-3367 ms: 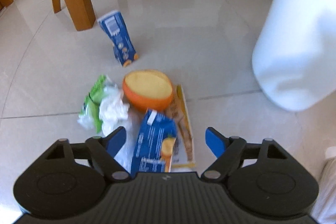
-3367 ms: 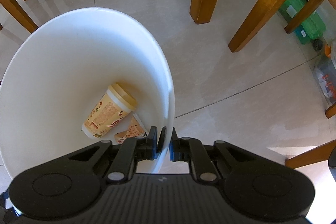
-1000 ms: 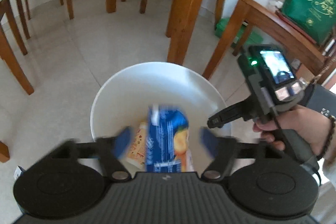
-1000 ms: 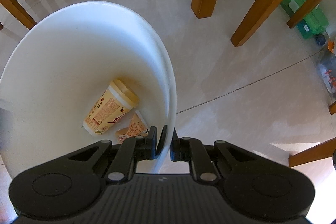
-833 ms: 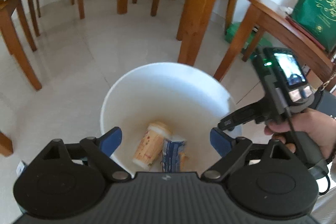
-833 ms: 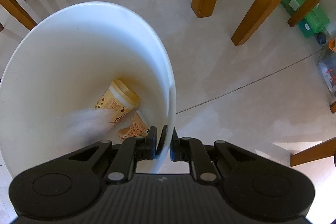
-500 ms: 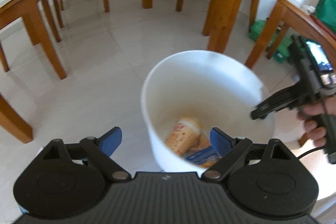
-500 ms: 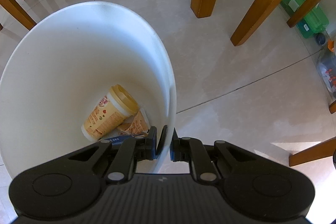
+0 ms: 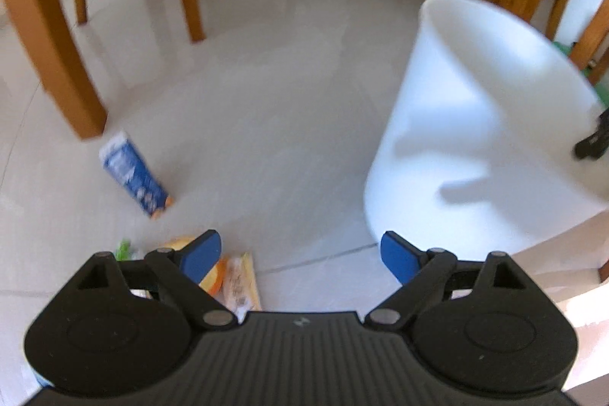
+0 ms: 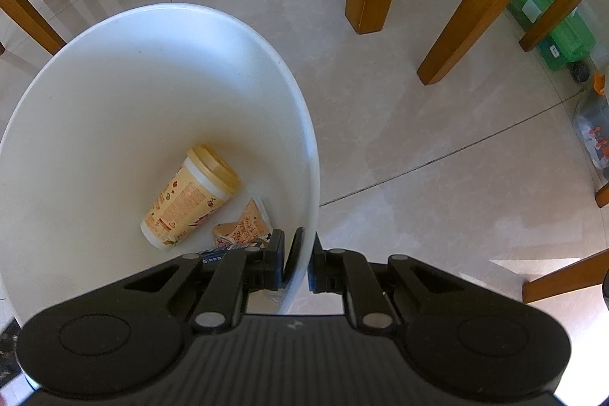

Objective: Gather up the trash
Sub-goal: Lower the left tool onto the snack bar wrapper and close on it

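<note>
gripping bucket [image 10: 300, 124] rim — right claw [image 10: 295, 263]; bare floor [image 9: 266, 101] beside.

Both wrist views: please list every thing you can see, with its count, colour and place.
bucket: 1, white, on the floor
cup: 1, cream with yellow lid, lying inside the bucket
wrapper: 1, orange-printed, in the bucket beside the cup
carton: 1, blue, on the floor, tilted
orange bowl: 1, partly hidden behind the left gripper
green box: 1, under the chairs
left gripper: open, empty
right gripper: shut on the bucket rim
</note>
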Tool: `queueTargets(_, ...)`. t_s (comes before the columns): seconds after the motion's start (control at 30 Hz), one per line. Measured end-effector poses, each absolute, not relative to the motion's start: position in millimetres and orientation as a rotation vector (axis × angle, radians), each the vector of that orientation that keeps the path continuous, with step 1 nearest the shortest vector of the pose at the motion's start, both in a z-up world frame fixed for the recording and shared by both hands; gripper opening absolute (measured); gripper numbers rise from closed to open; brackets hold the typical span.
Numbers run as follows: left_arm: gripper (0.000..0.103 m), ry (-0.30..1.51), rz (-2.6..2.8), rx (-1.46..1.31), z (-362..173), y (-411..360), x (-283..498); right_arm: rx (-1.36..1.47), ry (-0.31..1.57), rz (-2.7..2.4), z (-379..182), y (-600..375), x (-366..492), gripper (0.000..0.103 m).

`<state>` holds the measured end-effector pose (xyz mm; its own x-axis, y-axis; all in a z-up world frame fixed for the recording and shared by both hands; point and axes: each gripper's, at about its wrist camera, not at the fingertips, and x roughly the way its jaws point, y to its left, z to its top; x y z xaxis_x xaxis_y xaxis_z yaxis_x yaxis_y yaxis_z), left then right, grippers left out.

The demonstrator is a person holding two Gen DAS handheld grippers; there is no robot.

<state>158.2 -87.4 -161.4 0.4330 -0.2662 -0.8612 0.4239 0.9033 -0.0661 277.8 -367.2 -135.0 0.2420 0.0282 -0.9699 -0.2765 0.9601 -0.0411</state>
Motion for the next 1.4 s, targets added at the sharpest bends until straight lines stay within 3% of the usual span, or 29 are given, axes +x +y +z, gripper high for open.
queueTargets(0.53, 0.087, 1.196, -0.248, 0.130, -299, -60, 153, -0.253, 1.301, 0.218, -134, -365, 278, 0.014)
queueTargets(1.3, 0.084, 1.245, -0.313, 0.178, -330, -81, 158, -0.273, 1.292, 0.225, -133, -362, 275, 0.014)
queueTargets(1.4, 0.075, 1.216, -0.334, 0.191, -329, -86, 155, -0.274, 1.292, 0.225, -133, -362, 275, 0.014)
